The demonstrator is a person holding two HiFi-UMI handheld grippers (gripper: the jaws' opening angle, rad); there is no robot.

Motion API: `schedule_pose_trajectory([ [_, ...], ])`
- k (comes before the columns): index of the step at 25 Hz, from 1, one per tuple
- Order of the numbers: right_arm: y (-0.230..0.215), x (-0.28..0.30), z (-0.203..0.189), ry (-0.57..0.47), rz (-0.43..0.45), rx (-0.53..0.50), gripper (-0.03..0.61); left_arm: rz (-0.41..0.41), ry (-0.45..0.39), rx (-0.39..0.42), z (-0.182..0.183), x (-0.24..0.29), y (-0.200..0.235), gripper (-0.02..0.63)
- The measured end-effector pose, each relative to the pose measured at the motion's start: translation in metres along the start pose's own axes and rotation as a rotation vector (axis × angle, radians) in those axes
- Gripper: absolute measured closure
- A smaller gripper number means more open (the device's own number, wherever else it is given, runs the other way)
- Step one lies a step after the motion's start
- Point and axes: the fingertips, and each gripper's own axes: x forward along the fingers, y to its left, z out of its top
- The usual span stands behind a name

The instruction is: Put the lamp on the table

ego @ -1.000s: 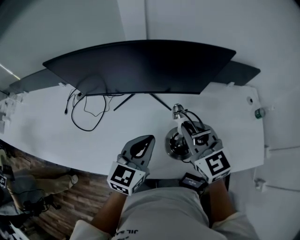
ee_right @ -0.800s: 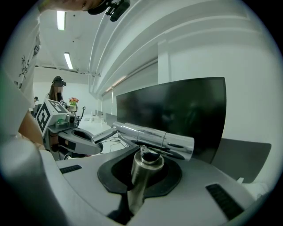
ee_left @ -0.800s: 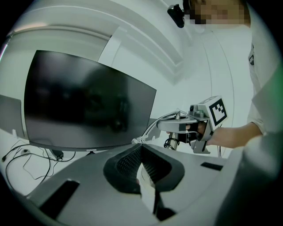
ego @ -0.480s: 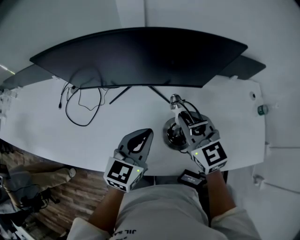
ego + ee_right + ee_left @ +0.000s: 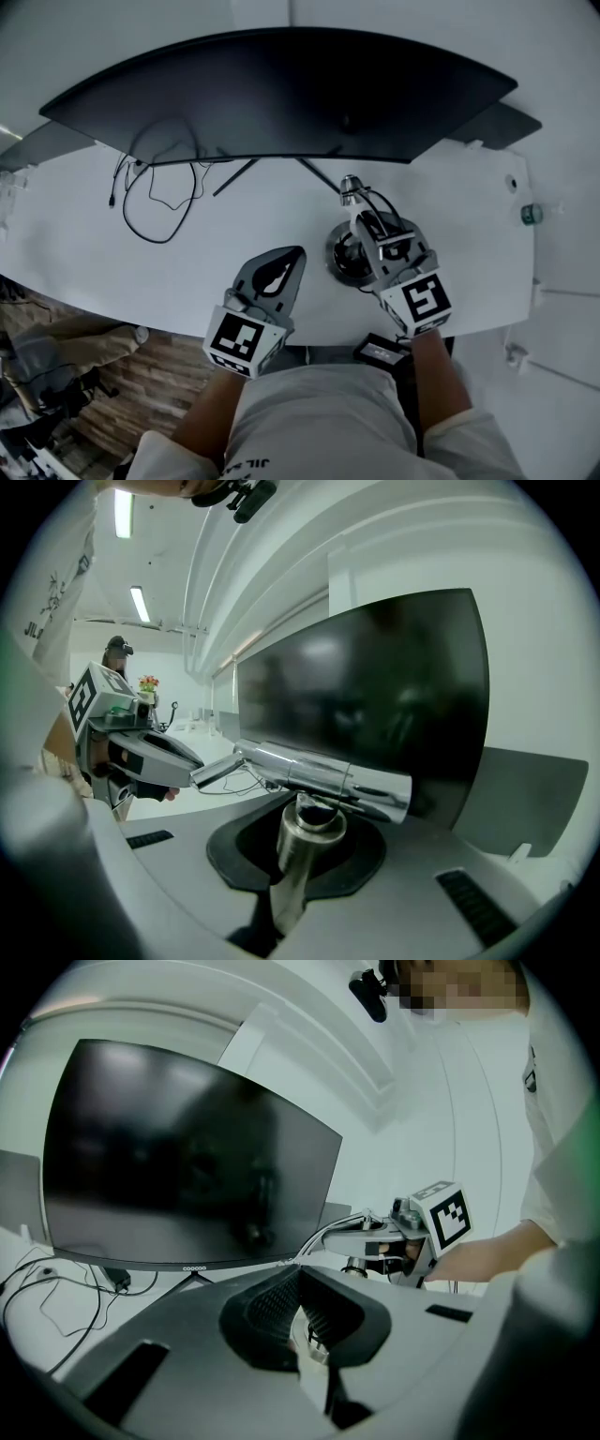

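A chrome desk lamp [image 5: 352, 192] with a round base [image 5: 339, 264] is over the front right part of the white table [image 5: 84, 244], just ahead of the monitor's stand. My right gripper [image 5: 368, 228] is shut on its upright stem [image 5: 298, 850], and the lamp's chrome head tube [image 5: 323, 778] lies across just above the jaws. I cannot tell whether the base touches the table. My left gripper [image 5: 292, 262] hangs to the lamp's left near the table's front edge, jaws together with nothing in them [image 5: 302, 1283]. The left gripper view shows the right gripper [image 5: 427, 1232] with the lamp.
A wide curved monitor [image 5: 281, 94] spans the back of the table, its thin stand legs [image 5: 319, 178] just behind the lamp. Loose black cables [image 5: 155, 197] lie at the left. A small green-topped object [image 5: 530, 214] sits at the right edge. A black device [image 5: 378, 352] is below the front edge.
The right gripper has carried the lamp a little farther in from the table's front edge. The left gripper has stayed beside it, still shut.
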Motion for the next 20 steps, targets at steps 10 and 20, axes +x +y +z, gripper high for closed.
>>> schedule_pose_trajectory([
  [10,-0.003,0.007,-0.010,0.001,0.002,-0.002,0.537,-0.016,0.013,0.015,-0.011,0.008,-0.007,0.612],
  [20,-0.006,0.013,-0.020,-0.001,0.006,-0.003,0.537,-0.004,0.036,0.015,-0.017,0.010,-0.006,0.612],
])
